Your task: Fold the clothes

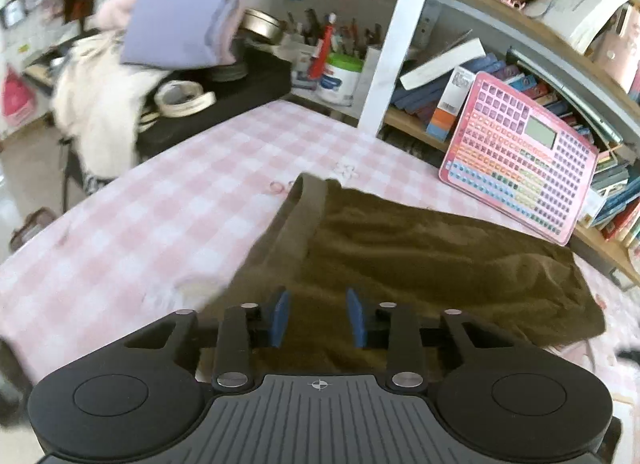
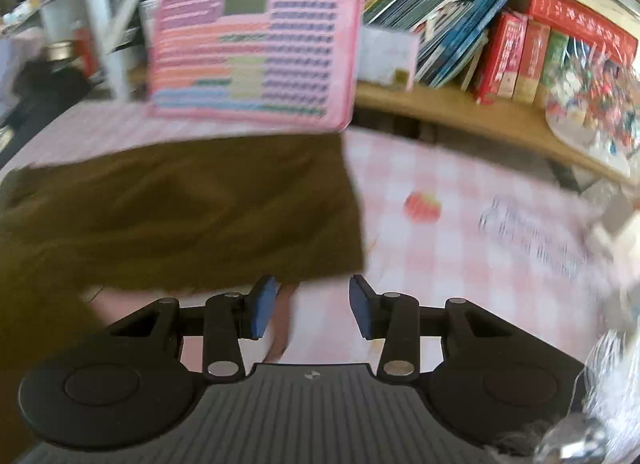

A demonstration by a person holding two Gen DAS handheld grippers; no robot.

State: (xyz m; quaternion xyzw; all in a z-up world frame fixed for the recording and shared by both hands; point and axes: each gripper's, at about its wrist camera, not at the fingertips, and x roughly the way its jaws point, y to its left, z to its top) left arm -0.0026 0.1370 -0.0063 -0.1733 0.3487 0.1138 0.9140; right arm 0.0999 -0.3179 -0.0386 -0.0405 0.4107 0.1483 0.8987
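With the left tool (image 1: 319, 318) and right tool (image 2: 312, 306) both parted and empty, each should pinch a near corner of the brown garment (image 1: 420, 264) toward six o'clock, then fold evenly toward twelve.

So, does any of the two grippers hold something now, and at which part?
Nothing is held. The left gripper stands open over the brown garment, pads apart from the cloth. The right gripper is open beside its edge.

No legible text; print on books (image 2: 508, 56) and pink board (image 1: 520, 160) too blurred.
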